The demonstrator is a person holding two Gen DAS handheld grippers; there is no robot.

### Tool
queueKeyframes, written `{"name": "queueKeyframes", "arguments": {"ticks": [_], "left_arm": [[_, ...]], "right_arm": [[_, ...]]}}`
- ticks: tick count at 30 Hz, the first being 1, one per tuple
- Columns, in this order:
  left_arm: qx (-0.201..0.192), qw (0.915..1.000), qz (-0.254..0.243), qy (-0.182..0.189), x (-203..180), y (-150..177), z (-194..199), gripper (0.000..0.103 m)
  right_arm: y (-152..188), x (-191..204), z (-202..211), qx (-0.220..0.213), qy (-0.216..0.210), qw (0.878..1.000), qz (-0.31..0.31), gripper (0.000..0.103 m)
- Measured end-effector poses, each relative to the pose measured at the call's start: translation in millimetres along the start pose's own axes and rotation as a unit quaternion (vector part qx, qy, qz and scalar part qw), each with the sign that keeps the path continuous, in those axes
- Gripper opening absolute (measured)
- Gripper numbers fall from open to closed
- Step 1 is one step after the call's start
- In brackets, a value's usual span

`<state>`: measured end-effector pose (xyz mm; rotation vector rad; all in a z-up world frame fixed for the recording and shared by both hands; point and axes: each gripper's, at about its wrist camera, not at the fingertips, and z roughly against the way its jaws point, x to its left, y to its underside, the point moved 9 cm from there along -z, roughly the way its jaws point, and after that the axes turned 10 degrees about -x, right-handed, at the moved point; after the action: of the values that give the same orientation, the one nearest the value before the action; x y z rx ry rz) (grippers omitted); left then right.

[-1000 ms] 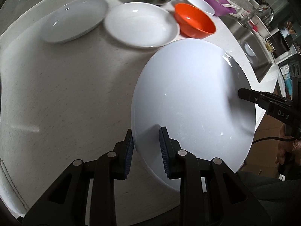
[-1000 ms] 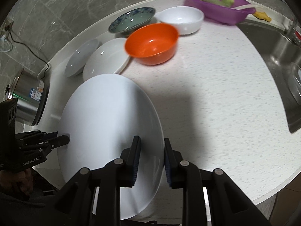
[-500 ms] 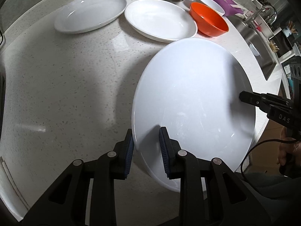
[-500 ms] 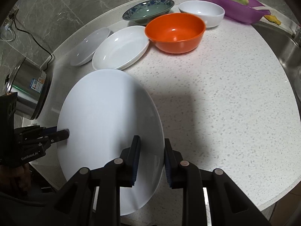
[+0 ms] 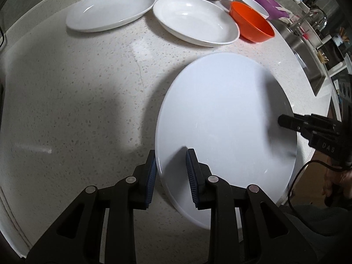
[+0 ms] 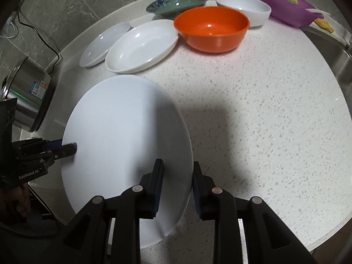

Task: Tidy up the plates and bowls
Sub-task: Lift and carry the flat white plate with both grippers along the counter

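A large flat white plate (image 5: 220, 114) hangs low over the speckled counter near its front edge, held at opposite rims. My left gripper (image 5: 171, 169) is shut on the plate's near-left rim, one blue pad above it and one below. My right gripper (image 6: 176, 180) is shut on the plate (image 6: 123, 132) at its right rim. Each gripper shows in the other's view: the right gripper's tip (image 5: 281, 121) and the left gripper's tip (image 6: 72, 148). Whether the plate touches the counter I cannot tell.
Along the back stand two shallow white plates (image 6: 105, 44) (image 6: 143, 46), an orange bowl (image 6: 211, 30), a green patterned dish (image 6: 178, 2), a small white bowl (image 6: 244, 8) and a purple bowl (image 6: 283, 2). A steel pot (image 6: 28, 92) stands left, a sink (image 5: 308, 50) right.
Both grippers have carried the large plate lower and farther in over the counter, toward the row of dishes. Both grips look the same.
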<state>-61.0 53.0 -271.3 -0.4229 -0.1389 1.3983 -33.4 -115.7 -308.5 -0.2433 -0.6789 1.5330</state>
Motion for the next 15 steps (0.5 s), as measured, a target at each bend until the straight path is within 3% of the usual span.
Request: {"name": "queueKeyframes", "arguments": {"ticks": [10, 15], "left_arm": [[-0.041, 0.9991, 0.009, 0.004, 7.8, -20.7, 0.6, 0.025], [-0.071, 0.9971, 0.02, -0.022, 26.0, -41.5, 20.2, 0.057]], "right_arm": [[-3.9, 5.1, -4.4, -0.02, 0.003, 1.0, 0.009, 0.029], [-10.0, 0.3, 5.0, -0.04, 0.01, 0.999, 0.004, 0.041]]}}
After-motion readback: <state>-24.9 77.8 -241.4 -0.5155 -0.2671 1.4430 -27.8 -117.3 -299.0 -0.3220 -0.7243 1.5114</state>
